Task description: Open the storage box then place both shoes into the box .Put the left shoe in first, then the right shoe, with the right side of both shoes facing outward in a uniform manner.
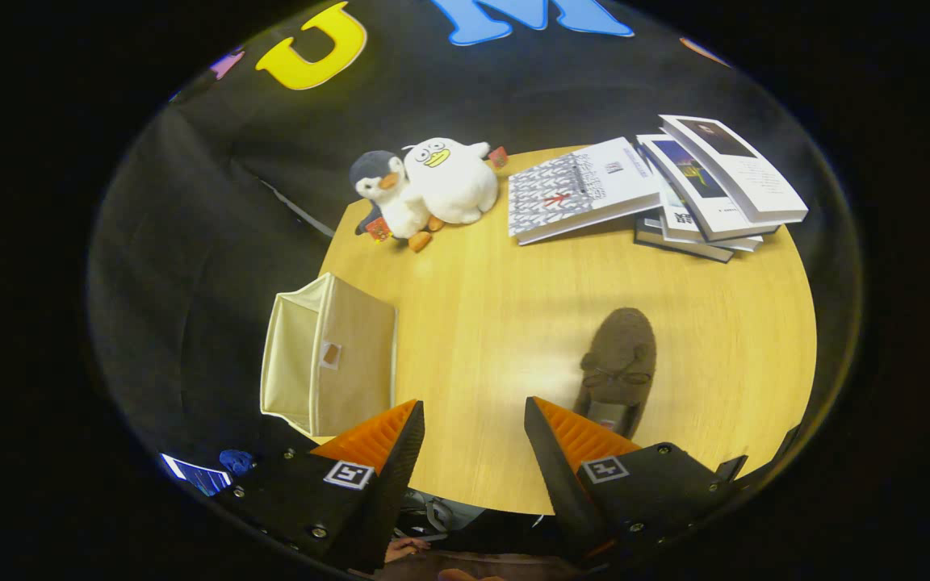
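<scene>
A cream fabric storage box point(328, 363) stands at the left edge of the round wooden table point(497, 323), just ahead of my left finger; its interior is not visible from here. A brown fuzzy shoe point(620, 367) lies on the table just beyond my right finger, its near end hidden behind that fingertip. My gripper point(473, 415) hovers above the table's near edge, open, with nothing but bare tabletop between the fingers.
Two plush toys, a grey penguin point(388, 198) and a white duck point(449, 179), sit at the table's far edge. Several books point(675, 190) lie fanned out at the far right. A person's hand point(404, 549) shows below the fingers.
</scene>
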{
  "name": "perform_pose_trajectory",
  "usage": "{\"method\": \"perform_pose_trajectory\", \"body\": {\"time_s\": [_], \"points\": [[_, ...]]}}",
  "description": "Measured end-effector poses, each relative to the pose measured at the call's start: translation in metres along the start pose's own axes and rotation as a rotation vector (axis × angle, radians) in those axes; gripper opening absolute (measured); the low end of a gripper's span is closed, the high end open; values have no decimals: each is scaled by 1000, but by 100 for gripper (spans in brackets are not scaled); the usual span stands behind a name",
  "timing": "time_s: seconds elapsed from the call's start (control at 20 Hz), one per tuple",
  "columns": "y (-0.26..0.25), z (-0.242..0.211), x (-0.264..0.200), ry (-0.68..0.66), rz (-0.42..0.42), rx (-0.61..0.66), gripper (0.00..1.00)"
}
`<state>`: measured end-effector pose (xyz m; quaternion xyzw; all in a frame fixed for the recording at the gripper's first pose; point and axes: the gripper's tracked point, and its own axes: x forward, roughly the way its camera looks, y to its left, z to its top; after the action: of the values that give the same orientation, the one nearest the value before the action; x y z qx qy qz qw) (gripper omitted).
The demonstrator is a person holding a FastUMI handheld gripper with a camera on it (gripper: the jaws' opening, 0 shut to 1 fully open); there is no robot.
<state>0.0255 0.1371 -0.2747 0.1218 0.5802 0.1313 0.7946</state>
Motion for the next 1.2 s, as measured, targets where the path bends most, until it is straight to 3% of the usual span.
{"method": "perform_pose_trajectory", "body": {"time_s": [0.5,1.2], "points": [[-123,-36,16,103,-158,53,79],[-173,-54,86,224,-186,100,79]]}}
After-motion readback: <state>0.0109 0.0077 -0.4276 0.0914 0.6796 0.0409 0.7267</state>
